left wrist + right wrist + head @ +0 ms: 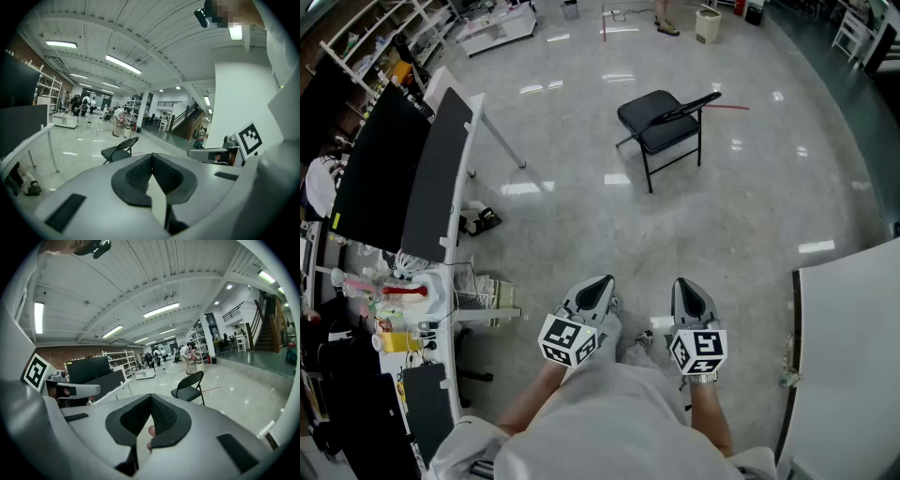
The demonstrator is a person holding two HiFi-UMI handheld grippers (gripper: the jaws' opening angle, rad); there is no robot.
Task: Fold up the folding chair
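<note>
**At the waist, both grippers shut and empty; the chair stands open far ahead**

Down at six o'clock in the head view, close in front of the person's body, I have the left gripper point(602, 281) and the right gripper point(684, 284) side by side. Both point toward twelve o'clock and tip slightly downward. Each gripper's own view shows its dark ribbed pads point(138, 177) meeting at the tip with nothing pinched there, so both are closed and hold nothing. The marker cubes sit at their rear ends, just ahead of the person's wrists.

At twelve o'clock from the grippers, well apart from them across the glossy grey floor point(581, 225), stands the folding chair point(661, 122). It is black, unfolded and upright on its legs, with the seat flat and the backrest on its two o'clock side. Neither gripper touches it. A thin red line point(727, 107) on the floor runs from the chair toward three o'clock.

At nine to ten o'clock I see a white desk point(467, 178) with two dark panels point(384, 169) along it and small clutter at its near end. The corner of a white table point(853, 356) comes in at four o'clock. Far beyond the chair, near one o'clock, is a pale bin point(708, 23), and shelving point(384, 42) lines the wall at eleven o'clock. The gripper views show people far back in the hall, too small to make out.
</note>
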